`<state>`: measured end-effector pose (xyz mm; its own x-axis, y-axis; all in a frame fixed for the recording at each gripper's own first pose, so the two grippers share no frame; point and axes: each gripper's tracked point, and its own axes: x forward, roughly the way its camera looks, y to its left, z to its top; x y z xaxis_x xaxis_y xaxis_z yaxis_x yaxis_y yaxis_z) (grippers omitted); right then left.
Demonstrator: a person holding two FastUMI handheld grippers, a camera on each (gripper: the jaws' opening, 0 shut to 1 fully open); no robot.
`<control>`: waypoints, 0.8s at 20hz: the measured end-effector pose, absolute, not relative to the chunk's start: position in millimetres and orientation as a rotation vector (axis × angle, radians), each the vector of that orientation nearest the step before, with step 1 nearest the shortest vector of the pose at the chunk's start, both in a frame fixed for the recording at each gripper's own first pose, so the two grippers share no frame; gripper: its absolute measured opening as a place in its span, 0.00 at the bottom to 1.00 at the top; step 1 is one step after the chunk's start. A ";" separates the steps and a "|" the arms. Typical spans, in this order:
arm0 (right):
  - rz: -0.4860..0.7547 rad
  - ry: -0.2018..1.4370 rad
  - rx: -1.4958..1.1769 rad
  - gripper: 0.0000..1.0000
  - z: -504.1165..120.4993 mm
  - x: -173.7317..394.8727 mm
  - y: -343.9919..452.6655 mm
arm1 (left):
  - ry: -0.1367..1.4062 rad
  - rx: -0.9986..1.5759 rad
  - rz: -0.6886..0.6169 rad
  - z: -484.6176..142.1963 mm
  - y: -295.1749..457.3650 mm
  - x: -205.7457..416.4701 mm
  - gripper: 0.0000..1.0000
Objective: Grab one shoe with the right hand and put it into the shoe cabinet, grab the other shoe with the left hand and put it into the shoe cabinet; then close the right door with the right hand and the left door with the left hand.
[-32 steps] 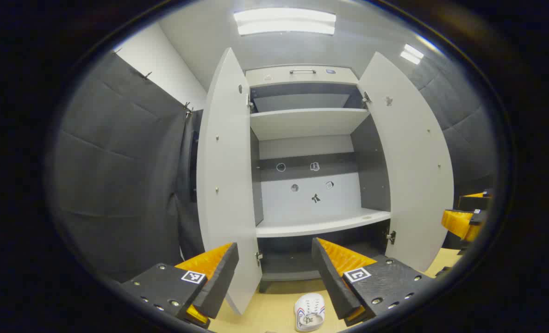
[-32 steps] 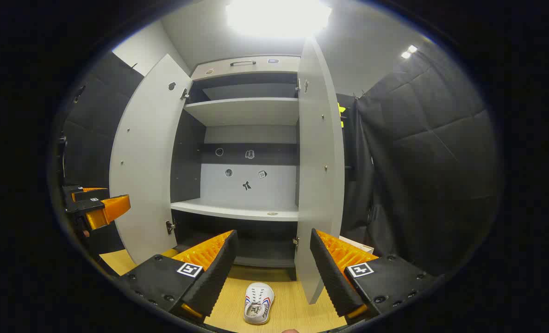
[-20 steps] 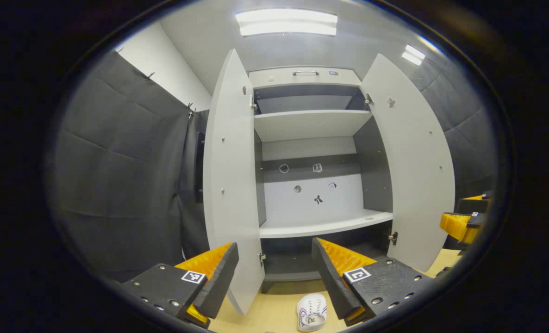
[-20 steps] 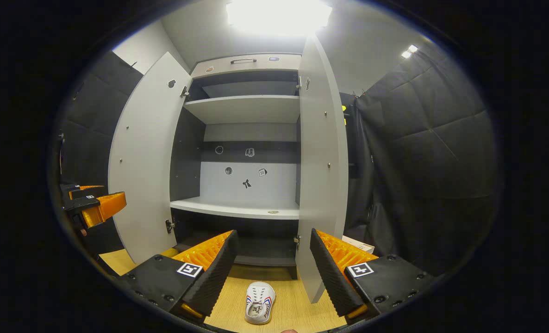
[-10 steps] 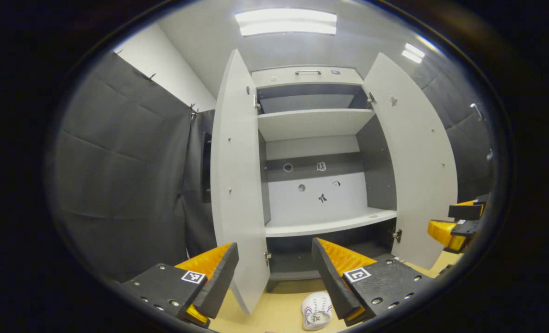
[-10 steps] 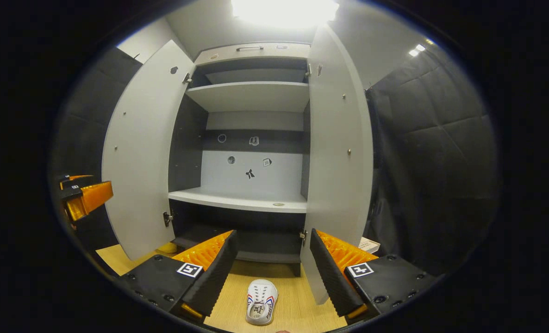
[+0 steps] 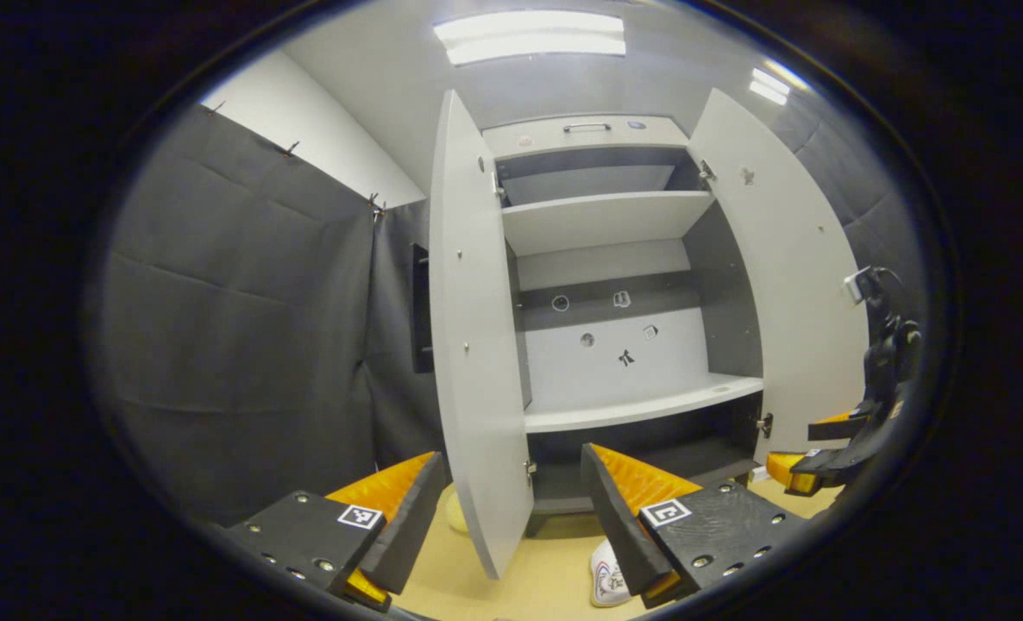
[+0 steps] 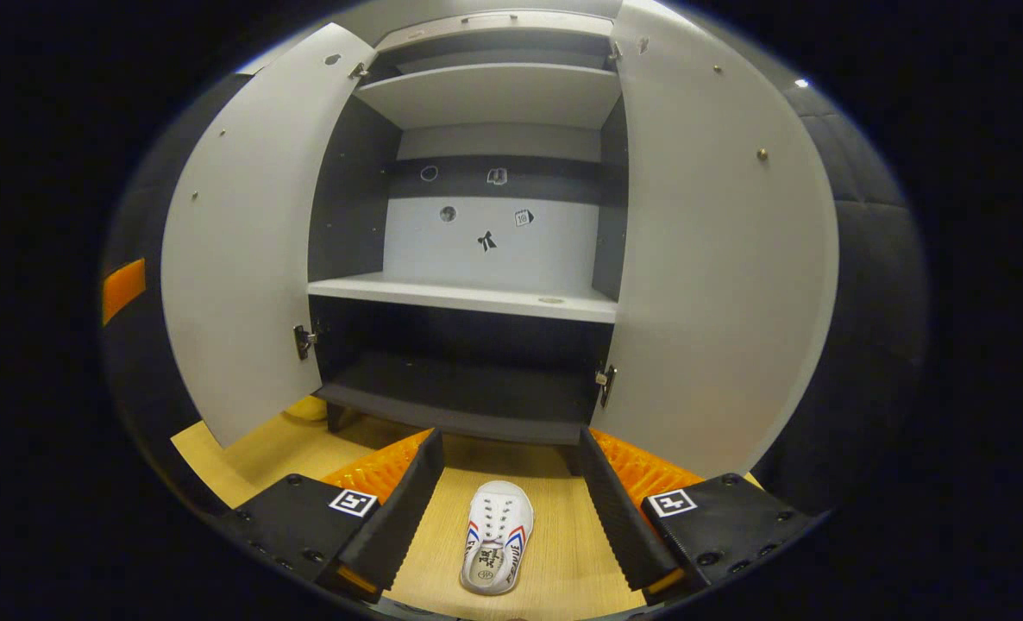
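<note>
A white shoe (image 8: 496,536) with red and blue stripes lies on the wooden floor, toe toward the shoe cabinet (image 8: 468,297). My right gripper (image 8: 505,509) hangs open just above it, one finger on each side. In the left gripper view the same shoe (image 7: 608,580) peeks out beside my open left gripper (image 7: 511,509), which holds nothing. Both cabinet doors stand open: the left door (image 7: 475,345) and the right door (image 7: 800,285). The right gripper (image 7: 813,453) also appears at the far right of the left gripper view.
The cabinet has a white middle shelf (image 8: 464,297) and a dark bottom shelf (image 8: 460,401). A pale yellowish object (image 8: 306,407) lies on the floor behind the left door's lower edge. Black padded walls (image 7: 235,328) close in both sides.
My right gripper has dropped and moved toward the cabinet, so the shoe now lies between its fingers. My left gripper has shifted left, with the left door now nearer its centre.
</note>
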<state>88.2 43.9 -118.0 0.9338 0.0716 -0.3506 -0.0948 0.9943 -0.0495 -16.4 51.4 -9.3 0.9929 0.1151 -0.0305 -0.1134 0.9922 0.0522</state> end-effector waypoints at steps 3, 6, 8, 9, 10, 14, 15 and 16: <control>0.111 0.450 -0.068 0.97 -150.4 94.4 48.0 | 0.051 0.064 0.144 -12.6 59.8 -21.5 0.93; 0.143 0.535 -0.073 0.98 -182.8 97.4 54.4 | 0.064 0.079 0.170 -14.3 66.5 -27.9 0.93; 0.164 0.595 -0.082 0.98 -206.0 96.9 57.9 | 0.070 0.086 0.184 -14.1 69.2 -32.5 0.92; 0.172 0.624 -0.084 0.97 -217.1 95.8 60.5 | 0.074 0.091 0.192 -15.2 71.2 -35.1 0.92; 0.183 0.659 -0.086 0.98 -229.2 93.5 63.0 | 0.078 0.095 0.201 -16.2 75.3 -36.2 0.92; 0.225 0.756 -0.078 0.98 -261.8 89.2 71.8 | 0.095 0.102 0.230 -18.1 82.1 -43.5 0.92; 0.234 0.778 -0.074 0.98 -270.3 87.8 73.6 | 0.102 0.103 0.235 -21.0 83.5 -43.0 0.93; 0.241 0.794 -0.066 0.98 -276.5 88.7 76.1 | 0.107 0.105 0.240 -21.6 84.2 -43.3 0.92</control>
